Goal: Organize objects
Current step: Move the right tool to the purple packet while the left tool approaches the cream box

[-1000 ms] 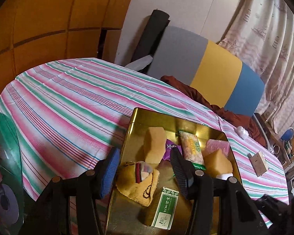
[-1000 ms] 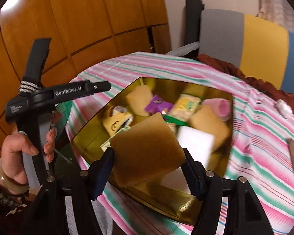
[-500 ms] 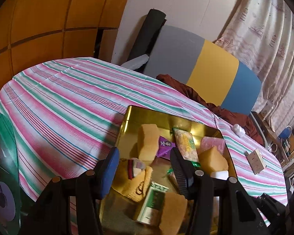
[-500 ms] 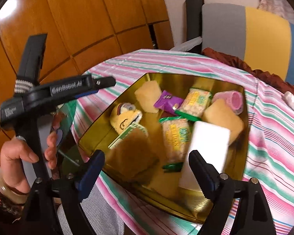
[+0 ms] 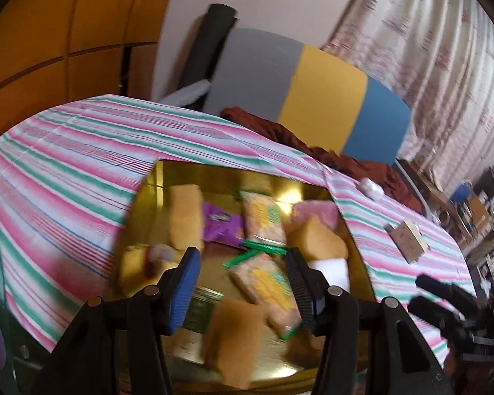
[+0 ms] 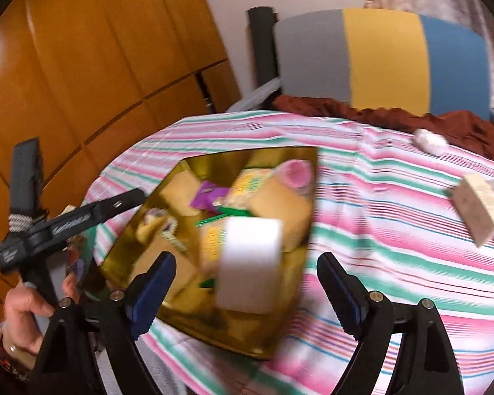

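Observation:
A gold tin tray [image 5: 150, 187] on the striped cloth holds tan sponges, snack packets, a pink roll, a purple wrapper and a white block [image 6: 250, 263]. A tan sponge [image 5: 233, 335] lies loose at its near end. My left gripper [image 5: 242, 283] hovers open over the tray's near part with nothing between its fingers. My right gripper [image 6: 247, 283] stands wide open and empty above the tray's near right corner [image 6: 257, 342]. The right wrist view also shows the left gripper [image 6: 128, 199] at the left, held by a hand [image 6: 26, 306].
On the striped tablecloth [image 6: 395, 263] right of the tray lie a small beige box [image 6: 477, 210] and a small white wrapped thing [image 6: 428, 141]. Behind the table stands a grey, yellow and blue chair back [image 5: 313, 92] with a brown cloth [image 5: 313, 144]. A wooden wall is at the left.
My right gripper let go of the tan sponge, which now lies in the tray's near end, and its jaws spread wide. Both views have swung toward the right side of the table.

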